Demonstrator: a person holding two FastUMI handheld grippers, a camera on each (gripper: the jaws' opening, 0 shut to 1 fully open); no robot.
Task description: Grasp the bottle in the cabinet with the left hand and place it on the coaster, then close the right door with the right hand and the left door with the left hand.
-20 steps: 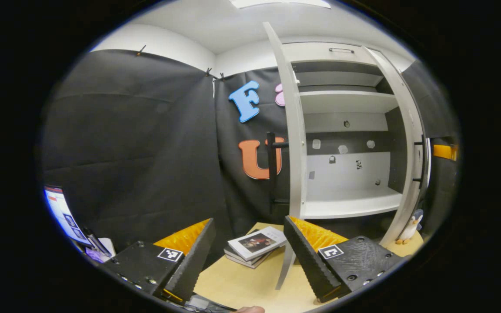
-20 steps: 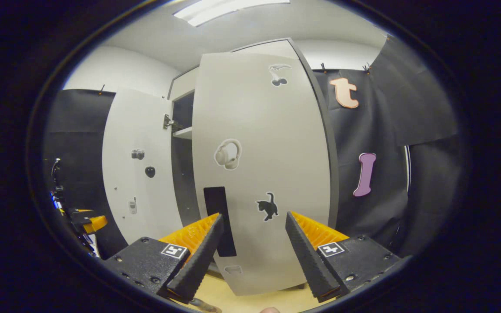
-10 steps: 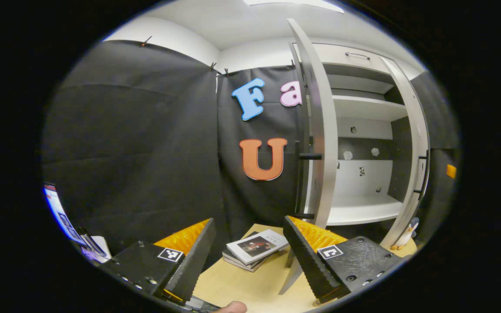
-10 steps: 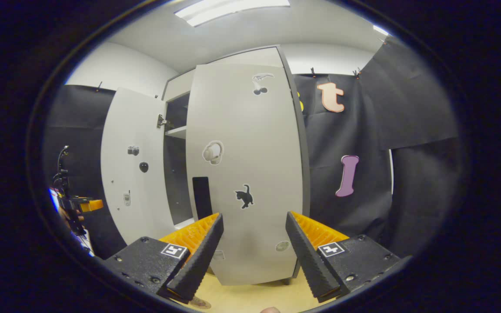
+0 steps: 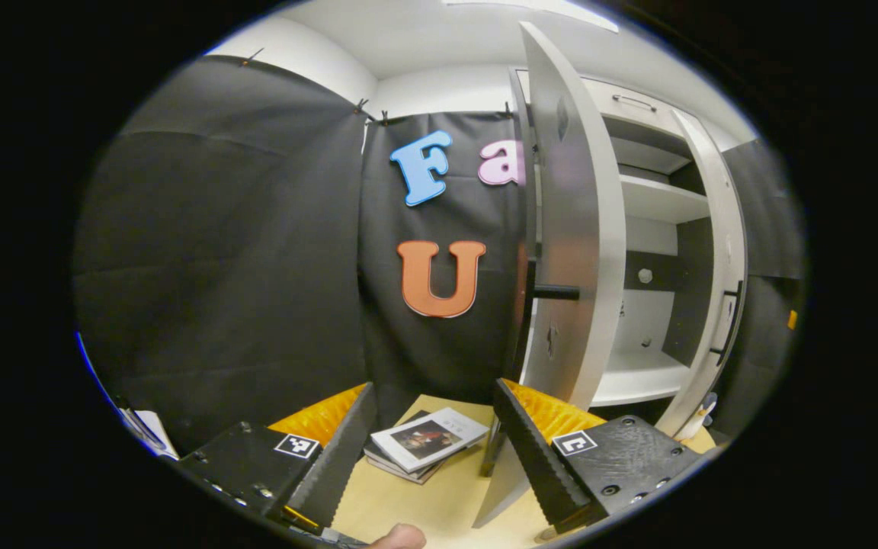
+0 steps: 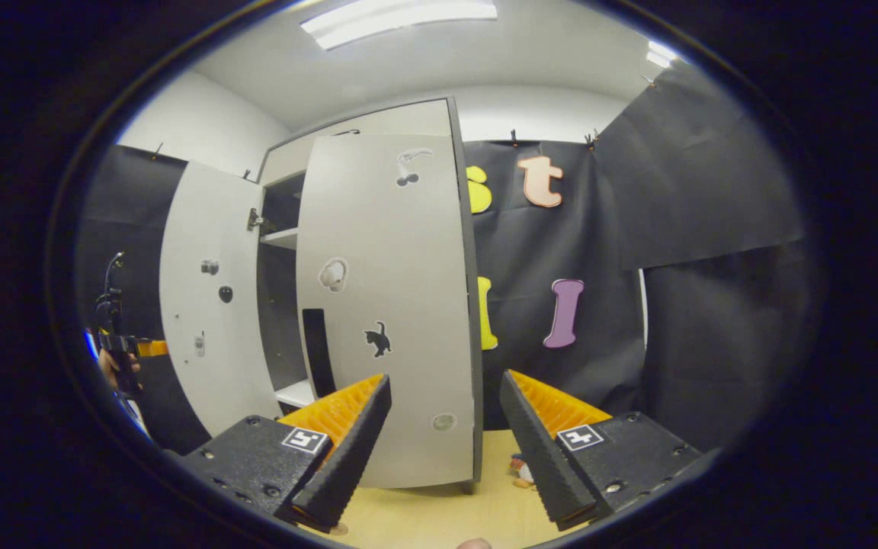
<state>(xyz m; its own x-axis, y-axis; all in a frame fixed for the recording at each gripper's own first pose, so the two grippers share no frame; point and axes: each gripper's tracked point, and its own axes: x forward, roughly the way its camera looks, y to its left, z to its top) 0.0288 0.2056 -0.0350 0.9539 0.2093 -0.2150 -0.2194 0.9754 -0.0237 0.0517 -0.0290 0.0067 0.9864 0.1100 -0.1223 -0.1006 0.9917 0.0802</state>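
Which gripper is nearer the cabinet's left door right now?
Left. The left gripper sits just beside the left door, near its lower edge. The right gripper faces the right door, farther from the left door.

left claw [image 5: 431, 450] spread, right claw [image 6: 443, 450] spread

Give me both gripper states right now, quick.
Left gripper: open, holding nothing, facing the left door.
Right gripper: open, holding nothing, facing the right door.

Bright ceiling light [image 6: 397, 15]; sharp centre, fisheye-bent edges.
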